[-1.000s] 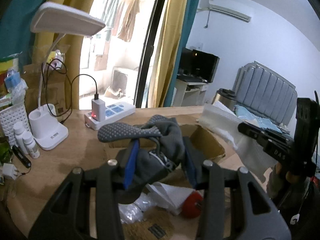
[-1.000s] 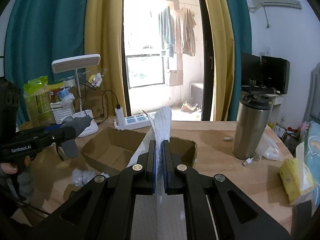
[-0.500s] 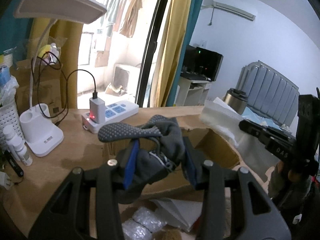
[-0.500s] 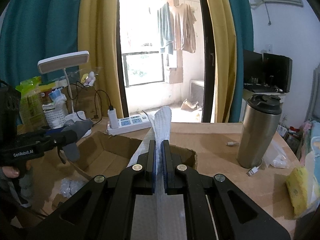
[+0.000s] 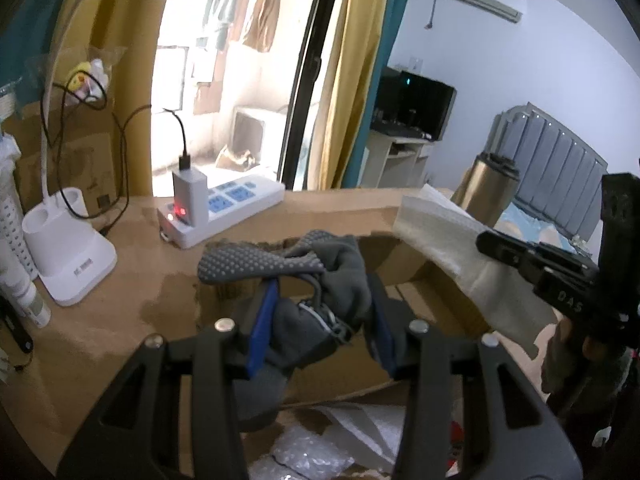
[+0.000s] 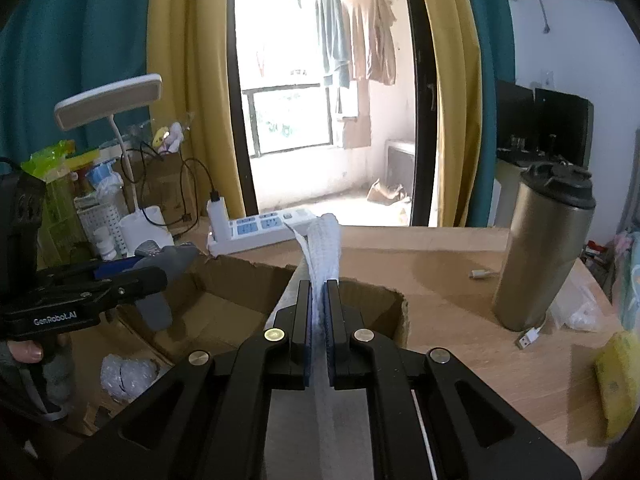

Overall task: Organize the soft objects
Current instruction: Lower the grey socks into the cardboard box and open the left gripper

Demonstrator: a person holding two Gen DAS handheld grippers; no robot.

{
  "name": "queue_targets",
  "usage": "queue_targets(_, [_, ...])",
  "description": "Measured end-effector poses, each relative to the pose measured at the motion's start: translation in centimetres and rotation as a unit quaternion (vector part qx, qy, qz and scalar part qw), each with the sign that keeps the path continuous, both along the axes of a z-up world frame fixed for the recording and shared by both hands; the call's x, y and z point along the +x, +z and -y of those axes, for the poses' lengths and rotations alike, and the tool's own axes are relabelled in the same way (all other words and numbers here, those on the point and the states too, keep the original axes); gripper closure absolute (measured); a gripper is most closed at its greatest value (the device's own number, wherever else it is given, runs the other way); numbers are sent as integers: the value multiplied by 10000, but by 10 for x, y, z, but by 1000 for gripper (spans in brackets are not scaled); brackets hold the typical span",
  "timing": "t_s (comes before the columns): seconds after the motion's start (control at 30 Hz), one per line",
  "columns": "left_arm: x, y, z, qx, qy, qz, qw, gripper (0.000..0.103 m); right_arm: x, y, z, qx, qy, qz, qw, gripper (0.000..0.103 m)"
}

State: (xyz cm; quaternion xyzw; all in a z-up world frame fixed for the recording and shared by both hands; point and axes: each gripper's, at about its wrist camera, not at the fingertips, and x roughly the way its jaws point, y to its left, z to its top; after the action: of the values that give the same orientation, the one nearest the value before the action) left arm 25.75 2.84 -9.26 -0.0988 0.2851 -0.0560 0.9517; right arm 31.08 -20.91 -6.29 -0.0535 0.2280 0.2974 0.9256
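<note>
My left gripper point(image 5: 322, 314) is shut on a bunched grey glove point(image 5: 344, 272) whose dotted palm sticks out to the left, held over the near-left part of an open cardboard box point(image 5: 416, 268). In the right wrist view the same glove point(image 6: 164, 260) hangs from the left gripper point(image 6: 120, 284) above the box's left flap. A folded white waffle cloth point(image 6: 324, 244) is pinched between the pads of my right gripper point(image 6: 319, 304), shut on it over the box point(image 6: 224, 304). From the left, that cloth point(image 5: 440, 232) and the right gripper point(image 5: 532, 264) hover at the box's right side.
A white power strip point(image 6: 260, 232) with a charger lies behind the box. A desk lamp base point(image 5: 68, 256) and small bottles point(image 5: 24, 296) stand left. A steel tumbler point(image 6: 540, 252) stands right, a yellow pack point(image 6: 616, 376) near the edge. Bubble wrap point(image 6: 128, 376) lies before the box.
Both grippers have moved forward and a little down, closer over the box, still carrying the glove and the cloth. The lamp head has slid out of the top of the left view.
</note>
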Motion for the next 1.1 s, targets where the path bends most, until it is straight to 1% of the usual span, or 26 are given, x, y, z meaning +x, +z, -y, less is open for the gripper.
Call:
queue_targets(0.1, [4,-7,0,-16,3,-121,9999,57,4,-5,-4,-48,43,-76,10000,97])
queue_targets(0.23, [7,-9,0,-32,12,-154,9999,57,6,-11,-8,-143,78,-164,9997,97])
queue_targets(0.4, [11,-15,-2,-49,104,-354,9993,51,12,-20,-14,-319,50,-365,9988,96])
queue_targets(0.47, [10,-13,-2,-74,99,-342,9993,50,13,-22,-15,-359,29,-420,9985,95])
queue_targets(0.5, [10,-12,-1,-43,91,-331,9994,50,12,-22,-16,-347,35,-421,9985,91])
queue_targets(0.53, [9,-11,0,0,86,-329,9994,49,11,-21,-16,-341,52,-417,9985,84])
queue_targets(0.57, [9,-10,1,53,88,-333,9994,49,10,-21,-17,-349,64,-409,9985,80])
queue_targets(0.6, [9,-10,3,83,95,-335,9994,48,9,-21,-17,-351,71,-407,9985,72])
queue_targets(0.63, [8,-9,4,111,106,-325,9994,48,9,-21,-18,-347,84,-428,9984,69])
queue_targets(0.7, [4,-7,4,137,124,-269,9995,47,8,-21,-18,-335,108,-458,9983,66])
queue_targets(0.73, [3,-5,5,155,136,-248,9995,45,7,-20,-18,-320,95,-442,9985,62])
queue_targets(0.8, [-1,-1,5,190,165,-182,9995,17,4,-16,-17,-256,58,-385,9989,55])
queue_targets(0.83, [-3,1,4,169,163,-137,9996,14,3,-13,-15,-197,54,-353,9992,53])
queue_targets(0.93, [-11,9,3,119,161,8,9998,13,-3,-5,-9,-89,14,-249,9997,51])
queue_targets(1.1, [-22,18,6,136,205,115,9996,13,-12,5,-5,-38,-42,-109,9999,51])
